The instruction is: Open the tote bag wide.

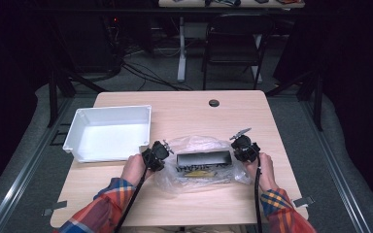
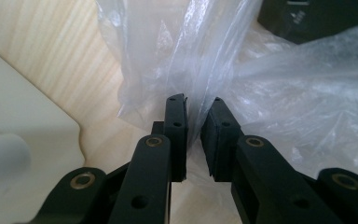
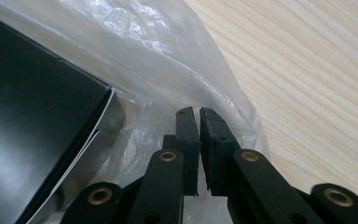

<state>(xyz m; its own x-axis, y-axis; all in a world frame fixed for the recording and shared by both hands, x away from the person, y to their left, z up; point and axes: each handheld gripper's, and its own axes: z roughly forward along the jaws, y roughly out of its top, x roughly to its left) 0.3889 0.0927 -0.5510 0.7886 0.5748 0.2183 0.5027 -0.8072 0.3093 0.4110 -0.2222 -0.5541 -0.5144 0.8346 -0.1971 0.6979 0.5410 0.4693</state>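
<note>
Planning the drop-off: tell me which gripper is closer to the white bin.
The left gripper, pinching the clear plastic bag's edge right beside the white bin; the right gripper holds the bag's opposite edge, farther from it.

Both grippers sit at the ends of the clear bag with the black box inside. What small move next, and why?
Probably pull the ends gently apart and up: the left gripper and right gripper each pinch film of the plastic bag, and the black box lies inside it.

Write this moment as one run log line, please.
left gripper: shut on plastic bag | right gripper: shut on plastic bag | black box: inside bag | white bin: left
</note>
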